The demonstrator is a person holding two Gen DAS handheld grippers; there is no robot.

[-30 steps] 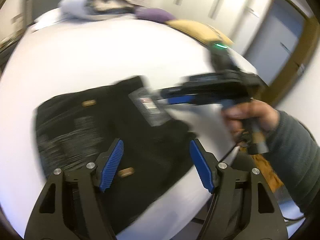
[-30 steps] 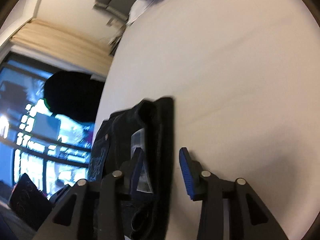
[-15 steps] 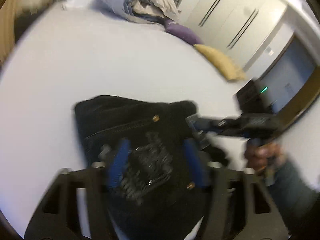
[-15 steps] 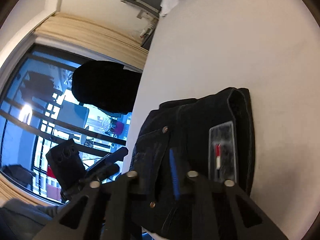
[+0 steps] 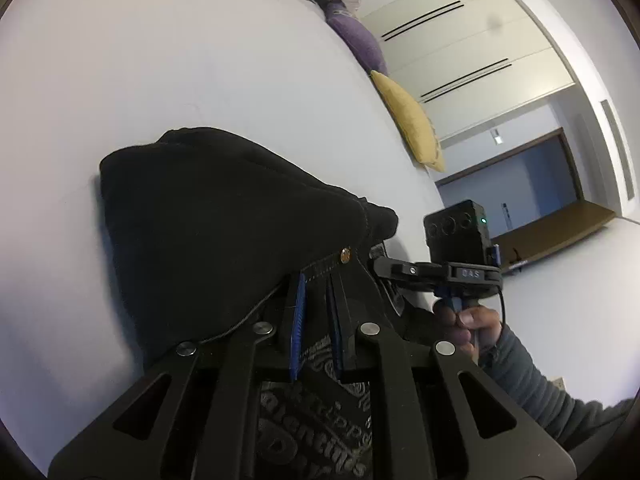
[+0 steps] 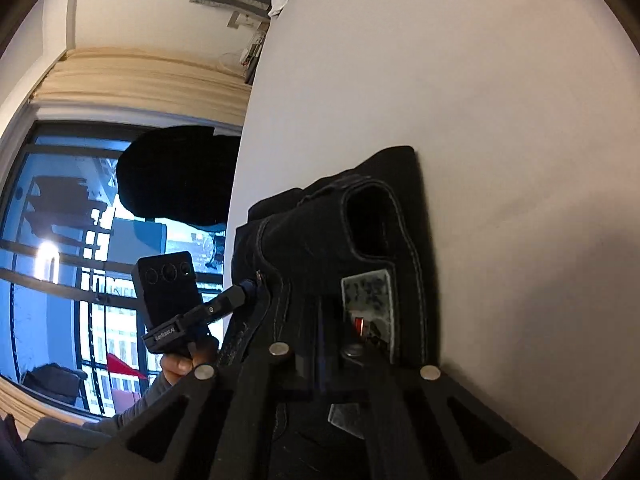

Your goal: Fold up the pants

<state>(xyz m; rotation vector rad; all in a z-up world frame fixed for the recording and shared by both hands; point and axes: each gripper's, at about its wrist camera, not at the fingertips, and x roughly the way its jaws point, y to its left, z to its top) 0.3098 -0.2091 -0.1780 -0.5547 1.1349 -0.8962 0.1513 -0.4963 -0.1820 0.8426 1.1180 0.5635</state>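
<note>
Black pants [image 5: 200,220] lie bunched on the white bed [image 5: 160,60]. My left gripper [image 5: 316,280] is closing its jaws, and its blue pads pinch the waistband near a brass rivet, with printed fabric under the fingers. In the right wrist view the pants [image 6: 320,220] show a belt loop and a grey patch [image 6: 368,300]. My right gripper [image 6: 318,308] has its jaws closed tight on the waistband beside that patch. Each gripper appears in the other's view: the right gripper [image 5: 380,266] at the pants' right edge, the left gripper [image 6: 248,290] at their left edge.
A yellow pillow [image 5: 408,120] and a purple pillow [image 5: 356,36] lie along the bed's far side before white wardrobe doors [image 5: 460,40]. A large window [image 6: 60,240] with curtains is left of the bed [image 6: 480,120]. A person's hands [image 5: 468,320] hold the grippers.
Both grippers dropped onto the pants and went from open to shut on the waistband. The left one swung over and rolled, and the fabric is now bunched up.
</note>
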